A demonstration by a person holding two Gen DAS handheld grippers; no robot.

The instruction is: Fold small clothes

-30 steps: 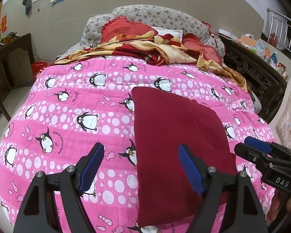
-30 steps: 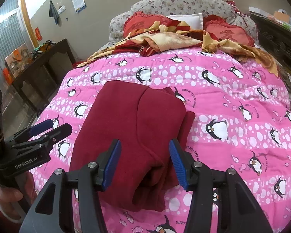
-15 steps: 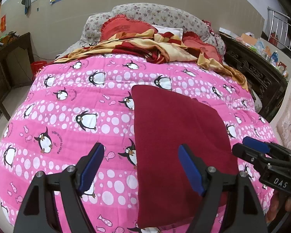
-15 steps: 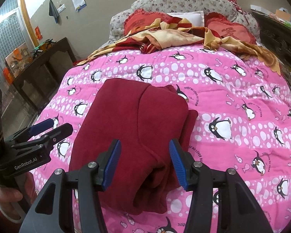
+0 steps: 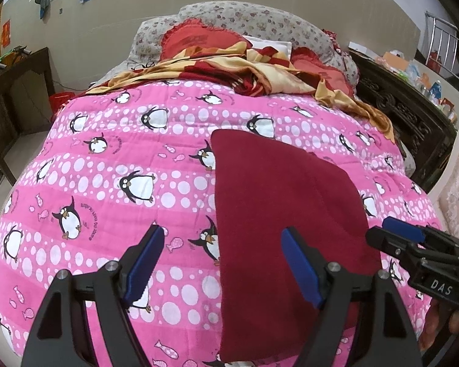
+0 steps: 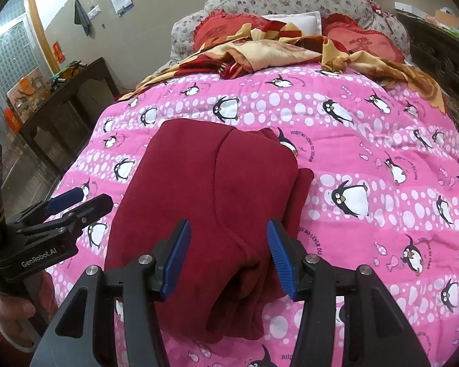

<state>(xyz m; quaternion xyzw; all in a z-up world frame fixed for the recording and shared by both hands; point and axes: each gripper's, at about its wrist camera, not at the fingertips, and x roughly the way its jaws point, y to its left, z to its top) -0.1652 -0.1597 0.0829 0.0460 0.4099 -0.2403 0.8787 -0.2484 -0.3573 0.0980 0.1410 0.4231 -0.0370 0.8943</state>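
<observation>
With each claw, left (image 5: 220, 264) and right (image 6: 228, 257), gaping empty above it, the thick folded maroon garment (image 6: 217, 202) could spring apart if only its top layer gets pinched.

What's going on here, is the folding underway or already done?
A person holds a gripper in each hand over a bed with a pink penguin quilt. A dark red garment lies on the quilt, already folded into a layered stack. The left gripper and right gripper both hover above its near end with jaws open, holding nothing. Whether another fold is coming can't be told.
</observation>
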